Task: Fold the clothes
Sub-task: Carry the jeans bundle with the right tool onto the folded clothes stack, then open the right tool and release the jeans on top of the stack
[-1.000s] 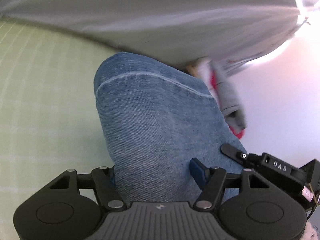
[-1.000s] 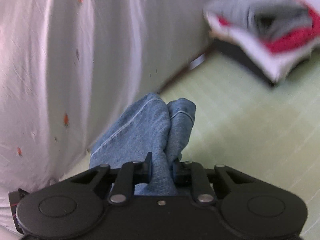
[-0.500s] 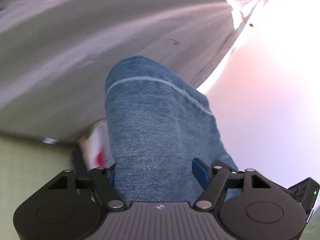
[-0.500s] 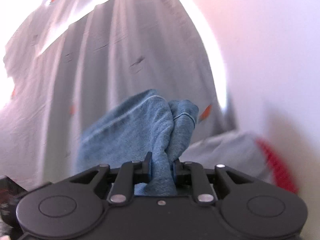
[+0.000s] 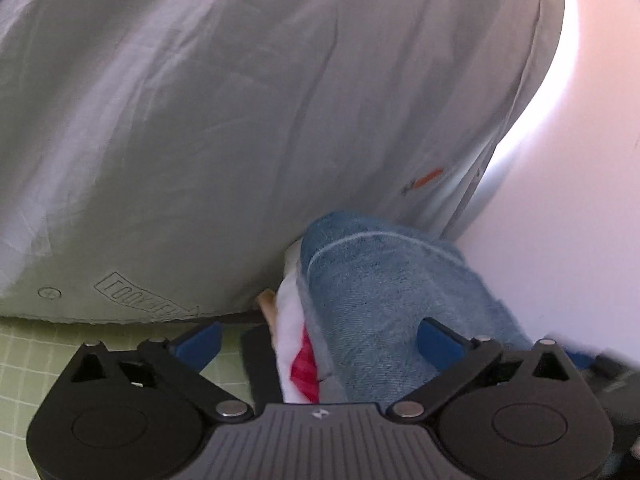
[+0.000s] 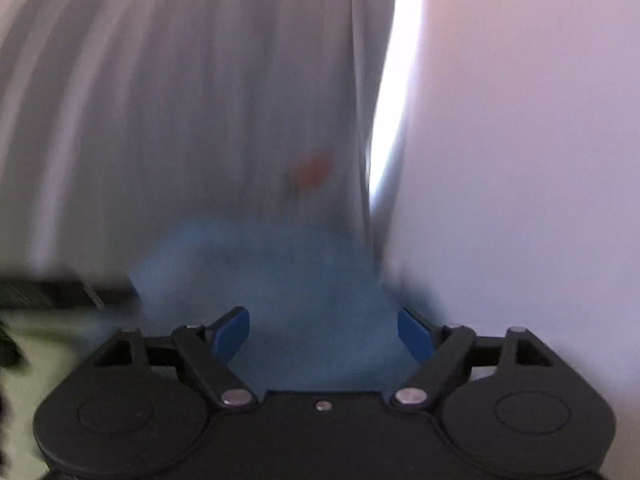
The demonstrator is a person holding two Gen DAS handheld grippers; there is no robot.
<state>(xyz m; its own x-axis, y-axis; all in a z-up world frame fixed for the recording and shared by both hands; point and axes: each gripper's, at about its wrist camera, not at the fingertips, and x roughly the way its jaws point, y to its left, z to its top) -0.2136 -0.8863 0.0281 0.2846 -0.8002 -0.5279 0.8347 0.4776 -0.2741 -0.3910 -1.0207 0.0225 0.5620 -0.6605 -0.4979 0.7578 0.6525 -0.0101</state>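
The folded blue denim garment [image 5: 380,292] lies on top of a stack of folded clothes, whose white and red layers [image 5: 298,360] show under it. My left gripper [image 5: 318,340] is open, its jaws wide apart on either side of the denim. In the blurred right wrist view the denim [image 6: 288,280] lies between the spread jaws of my right gripper [image 6: 324,334], which is open too. Neither gripper pinches the cloth.
A grey-white curtain [image 5: 240,120] with small orange marks hangs close behind the stack, also in the right wrist view [image 6: 180,100]. A white wall [image 5: 580,200] is at the right. The green checked mat [image 5: 24,360] shows at the lower left.
Both grippers have opened and let go of the denim, which now rests on the stack by the curtain. The right wrist view is blurred by motion.
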